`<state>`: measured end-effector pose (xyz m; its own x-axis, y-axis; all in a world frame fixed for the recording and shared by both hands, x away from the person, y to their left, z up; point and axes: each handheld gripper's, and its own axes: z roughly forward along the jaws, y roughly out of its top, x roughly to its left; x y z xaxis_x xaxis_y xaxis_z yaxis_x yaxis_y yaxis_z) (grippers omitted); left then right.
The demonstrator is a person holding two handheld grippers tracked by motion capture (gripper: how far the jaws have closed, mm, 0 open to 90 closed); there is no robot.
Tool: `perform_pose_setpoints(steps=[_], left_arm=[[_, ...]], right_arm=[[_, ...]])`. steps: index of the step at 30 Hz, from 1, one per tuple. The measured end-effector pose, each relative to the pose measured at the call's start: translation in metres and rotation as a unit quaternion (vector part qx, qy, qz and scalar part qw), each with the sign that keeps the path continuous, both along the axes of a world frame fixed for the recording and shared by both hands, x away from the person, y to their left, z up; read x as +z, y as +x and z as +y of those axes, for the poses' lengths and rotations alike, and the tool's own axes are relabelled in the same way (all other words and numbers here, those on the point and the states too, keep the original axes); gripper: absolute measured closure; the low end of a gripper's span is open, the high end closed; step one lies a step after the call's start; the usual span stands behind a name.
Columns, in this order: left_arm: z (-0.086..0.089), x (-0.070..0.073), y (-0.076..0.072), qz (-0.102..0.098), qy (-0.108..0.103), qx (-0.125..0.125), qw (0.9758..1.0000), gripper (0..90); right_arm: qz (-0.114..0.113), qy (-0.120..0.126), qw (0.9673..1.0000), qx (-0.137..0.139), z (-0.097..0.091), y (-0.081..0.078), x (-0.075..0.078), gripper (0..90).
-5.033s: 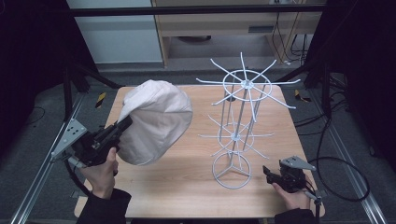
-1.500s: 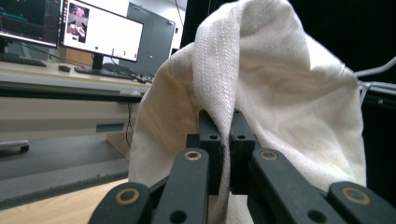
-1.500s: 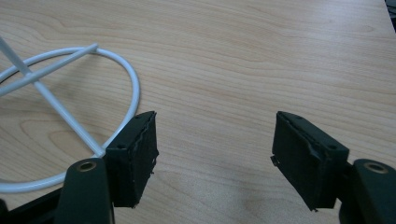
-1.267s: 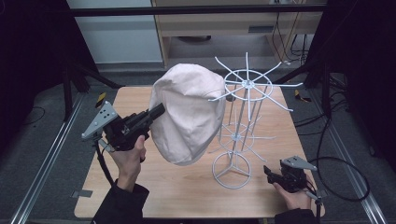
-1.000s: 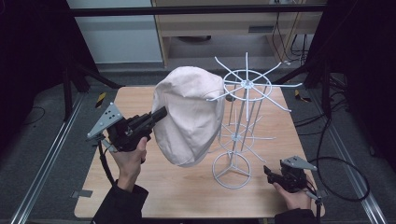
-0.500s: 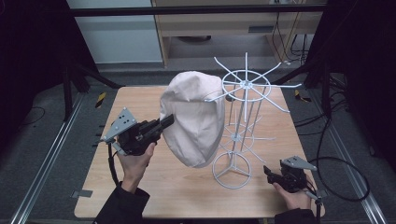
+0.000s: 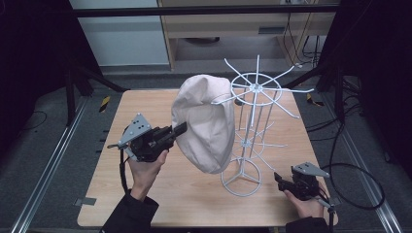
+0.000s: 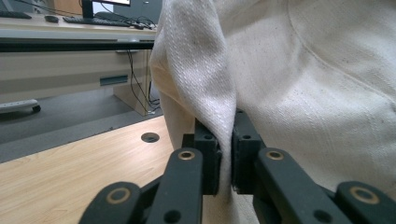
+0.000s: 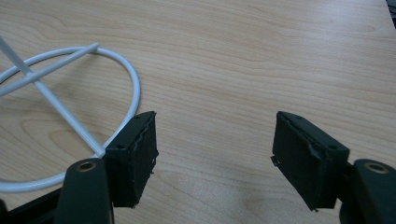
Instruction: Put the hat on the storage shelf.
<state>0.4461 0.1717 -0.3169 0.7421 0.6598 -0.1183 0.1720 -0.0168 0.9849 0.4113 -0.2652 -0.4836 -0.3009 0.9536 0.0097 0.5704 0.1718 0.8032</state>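
Note:
A cream cloth hat [image 7: 204,121] hangs in the air against the left side of a white wire rack [image 7: 250,131], its upper part touching one of the rack's top prongs. My left gripper [image 7: 180,129] is shut on the hat's left edge; in the left gripper view a fold of the hat [image 8: 261,84] is pinched between the black jaws of my left gripper [image 8: 225,156]. My right gripper [image 7: 281,180] rests low at the table's front right, open with nothing between its jaws, beside the rack's ring base [image 9: 70,112]. In the right gripper view my right gripper [image 9: 215,154] stands over bare wood.
The wooden table [image 7: 145,199] has a small round hole [image 8: 150,137] in its top. A desk with drawers [image 7: 233,29] stands beyond the far edge. Metal rails [image 7: 43,179] run along both sides, and a black cable [image 7: 354,179] loops off the right gripper.
My left gripper has carried the hat up off the table and to the right until it meets the rack's top prongs. The right gripper has stayed still.

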Motion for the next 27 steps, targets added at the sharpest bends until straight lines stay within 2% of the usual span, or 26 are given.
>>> perform_pose_setpoints(steps=[8, 15, 21, 27], left_arm=[[0.001, -0.004, 0.003, 0.01, 0.0, 0.005, 0.9999, 71.9], [0.008, -0.007, -0.002, 0.009, 0.002, 0.017, 0.9998, 55.3], [0.023, -0.01, -0.008, 0.012, 0.011, 0.037, 0.9992, 45.9], [0.043, -0.016, -0.016, 0.016, 0.025, 0.067, 0.9973, 40.1]], right_arm=[[0.001, 0.003, 1.0, -0.001, 0.0, 0.0, 0.001, 30.7], [0.002, 0.003, 1.0, -0.001, 0.0, 0.0, 0.001, 30.7], [0.003, 0.003, 1.0, -0.001, 0.0, 0.0, 0.001, 30.6], [0.001, 0.003, 1.0, -0.003, -0.001, 0.0, 0.0, 30.6]])
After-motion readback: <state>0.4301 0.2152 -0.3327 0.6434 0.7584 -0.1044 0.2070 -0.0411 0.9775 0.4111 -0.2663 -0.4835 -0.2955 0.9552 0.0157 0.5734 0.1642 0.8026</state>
